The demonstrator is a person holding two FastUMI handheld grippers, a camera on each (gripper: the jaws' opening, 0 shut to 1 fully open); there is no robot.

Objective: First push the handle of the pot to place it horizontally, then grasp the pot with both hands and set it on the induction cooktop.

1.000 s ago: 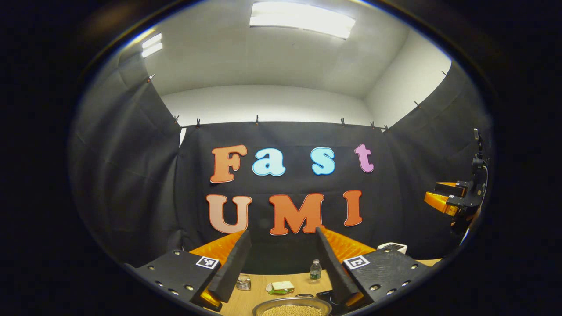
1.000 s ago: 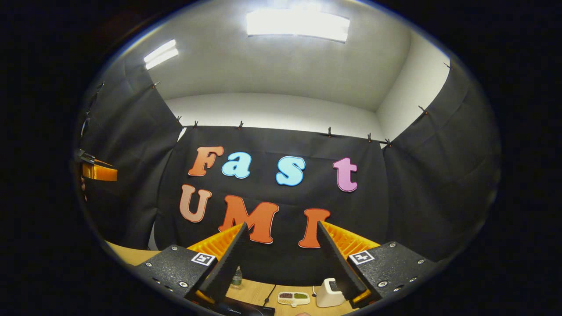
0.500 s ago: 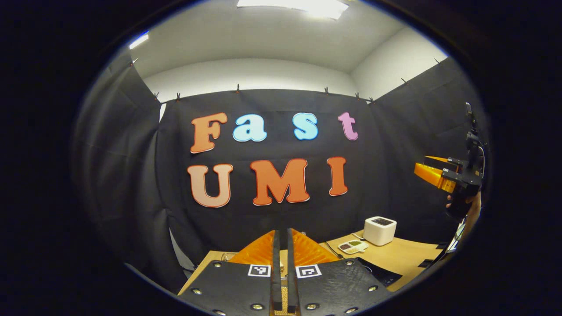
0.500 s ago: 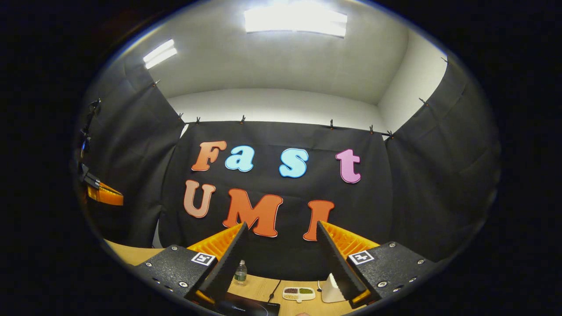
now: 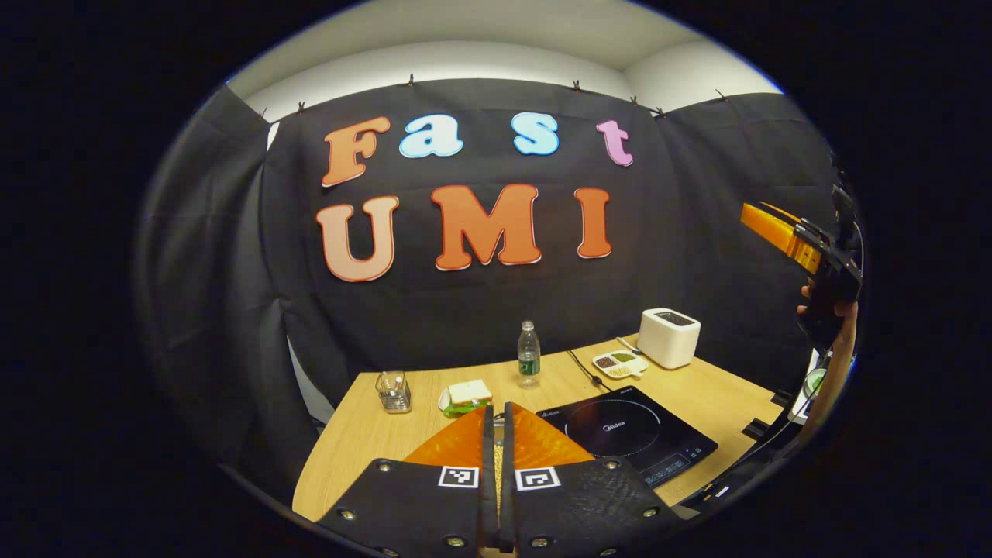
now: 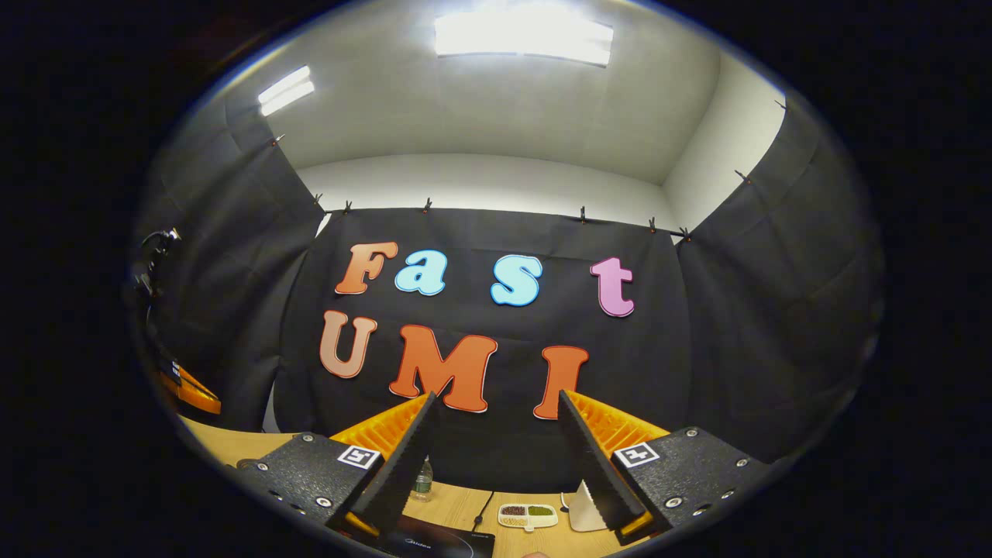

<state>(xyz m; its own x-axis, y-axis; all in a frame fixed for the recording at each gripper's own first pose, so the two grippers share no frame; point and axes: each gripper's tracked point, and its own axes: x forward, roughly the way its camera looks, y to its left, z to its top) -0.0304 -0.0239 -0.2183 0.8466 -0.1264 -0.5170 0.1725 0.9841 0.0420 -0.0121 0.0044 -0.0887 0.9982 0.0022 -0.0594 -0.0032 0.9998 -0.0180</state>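
Observation:
In the left gripper view my left gripper (image 5: 497,434) is shut, its orange and black fingers pressed together with nothing held, low over the near side of the wooden table (image 5: 364,442). The black induction cooktop (image 5: 628,434) lies just right of it. The pot is hidden behind my own fingers. My right gripper (image 5: 763,221) hangs high at the far right, held by a hand (image 5: 829,310). In the right gripper view my right gripper (image 6: 496,457) is open and empty, well above the cooktop (image 6: 442,544). The left gripper (image 6: 190,391) shows at the far left edge.
On the table stand a water bottle (image 5: 528,355), a white box-shaped appliance (image 5: 670,337), a divided dish of beans (image 5: 620,363), a sandwich on a plate (image 5: 465,394) and a small glass holder (image 5: 394,391). A cable (image 5: 581,368) runs back from the cooktop.
My left gripper shut its fingers and tipped downward, bringing the table and cooktop into its view. The right gripper stayed open and almost still.

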